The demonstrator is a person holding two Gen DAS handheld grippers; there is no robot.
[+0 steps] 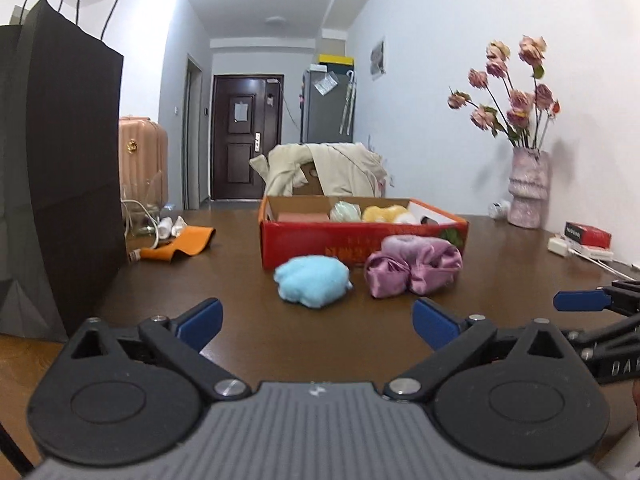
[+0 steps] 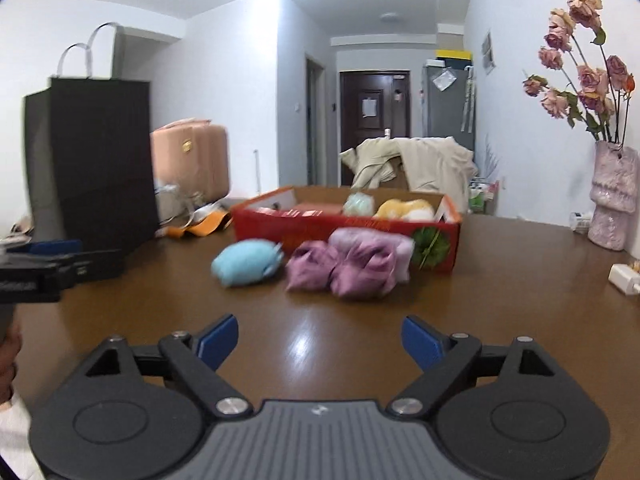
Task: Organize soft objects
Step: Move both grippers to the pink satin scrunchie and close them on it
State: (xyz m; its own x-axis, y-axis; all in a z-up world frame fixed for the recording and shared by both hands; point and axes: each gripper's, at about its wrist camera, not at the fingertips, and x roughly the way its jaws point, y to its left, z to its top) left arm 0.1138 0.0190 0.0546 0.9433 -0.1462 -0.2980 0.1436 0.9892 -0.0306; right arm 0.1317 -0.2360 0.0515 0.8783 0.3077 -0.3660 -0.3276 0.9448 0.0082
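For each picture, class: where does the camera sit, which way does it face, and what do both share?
Left wrist: on the left gripper, jaws open, facing across the table to the red box; right gripper at right.
Right wrist: on the right gripper, jaws open, same heading; a hand at left.
Shared: blue plush, purple cloth, vase.

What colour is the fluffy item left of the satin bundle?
Light blue fluffy item; clearest in the left wrist view.

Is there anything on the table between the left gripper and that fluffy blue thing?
No. In the left wrist view only bare brown table lies between the open left gripper and the blue puff.
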